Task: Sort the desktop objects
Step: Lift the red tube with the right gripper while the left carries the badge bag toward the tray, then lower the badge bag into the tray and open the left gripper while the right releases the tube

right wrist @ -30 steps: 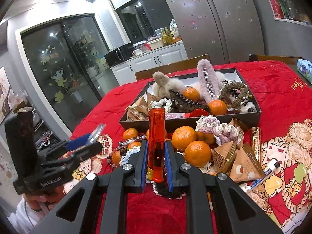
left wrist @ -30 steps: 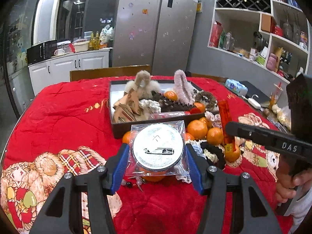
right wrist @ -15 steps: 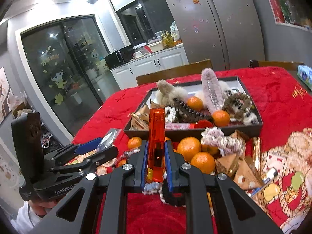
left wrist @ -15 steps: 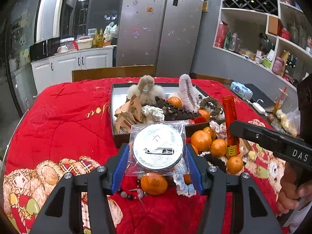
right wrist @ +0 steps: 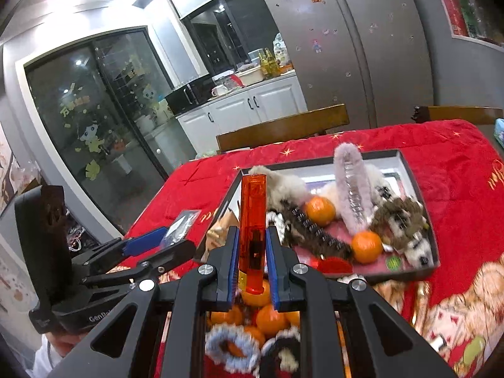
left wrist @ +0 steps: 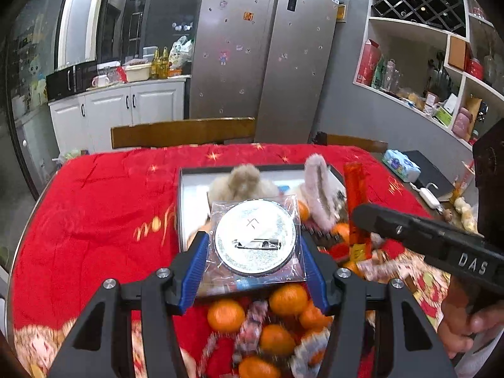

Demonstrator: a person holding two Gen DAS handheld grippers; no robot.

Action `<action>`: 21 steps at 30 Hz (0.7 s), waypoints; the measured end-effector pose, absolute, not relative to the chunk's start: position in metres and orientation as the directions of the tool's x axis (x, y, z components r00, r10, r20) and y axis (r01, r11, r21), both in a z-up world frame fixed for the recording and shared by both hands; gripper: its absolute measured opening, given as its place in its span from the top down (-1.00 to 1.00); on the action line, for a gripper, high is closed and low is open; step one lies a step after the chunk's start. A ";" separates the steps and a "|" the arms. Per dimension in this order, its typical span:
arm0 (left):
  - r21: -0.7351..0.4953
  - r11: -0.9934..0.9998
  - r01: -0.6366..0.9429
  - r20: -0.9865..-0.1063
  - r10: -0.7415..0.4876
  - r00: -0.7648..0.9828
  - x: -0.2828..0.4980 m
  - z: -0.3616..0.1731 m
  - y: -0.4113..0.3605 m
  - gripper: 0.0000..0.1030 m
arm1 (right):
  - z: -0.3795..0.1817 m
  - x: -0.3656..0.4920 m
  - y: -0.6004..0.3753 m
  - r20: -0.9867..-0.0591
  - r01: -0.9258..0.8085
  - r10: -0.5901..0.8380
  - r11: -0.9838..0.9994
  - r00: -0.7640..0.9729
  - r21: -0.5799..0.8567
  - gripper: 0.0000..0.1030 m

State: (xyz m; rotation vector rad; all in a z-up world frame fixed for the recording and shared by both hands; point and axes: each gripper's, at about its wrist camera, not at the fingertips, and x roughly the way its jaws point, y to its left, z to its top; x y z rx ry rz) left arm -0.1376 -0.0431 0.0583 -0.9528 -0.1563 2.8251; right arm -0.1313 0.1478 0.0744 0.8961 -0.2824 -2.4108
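The left hand-held gripper [left wrist: 253, 253] clasps a bagged round disc [left wrist: 255, 241] above the oranges [left wrist: 288, 299] before the tray [left wrist: 180, 208]. The right hand-held gripper [right wrist: 251, 260] clamps an upright orange lighter [right wrist: 252, 226] over the red-clothed surface [right wrist: 453, 163].

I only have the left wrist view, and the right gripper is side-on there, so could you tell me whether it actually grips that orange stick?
Observer: Yes. The right gripper is shut on an orange lighter, which stands upright between its pads.
Operator: Thank you. What lies in the tray behind my packet?
Observer: A long dark hair clip lies diagonally across the middle of the tray.
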 end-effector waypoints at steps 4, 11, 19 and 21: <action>-0.164 -0.980 -0.113 -0.602 0.190 -0.776 -0.169 0.057 -0.044 -0.14 | 0.070 -0.156 0.141 -0.540 0.422 -0.572 -0.820 -0.617 0.386 0.68; -0.148 -0.985 -0.094 -0.613 0.166 -0.772 -0.218 0.042 -0.040 -0.14 | 0.054 -0.200 0.131 -0.572 0.415 -0.553 -0.833 -0.606 0.366 0.68; -0.088 -0.991 -0.101 -0.645 0.134 -0.752 -0.243 0.020 -0.036 -0.14 | 0.034 -0.236 0.131 -0.616 0.389 -0.512 -0.858 -0.599 0.335 0.68; -0.081 -0.992 -0.100 -0.650 0.129 -0.749 -0.241 0.016 -0.034 -0.14 | 0.030 -0.239 0.130 -0.625 0.388 -0.508 -0.860 -0.593 0.331 0.68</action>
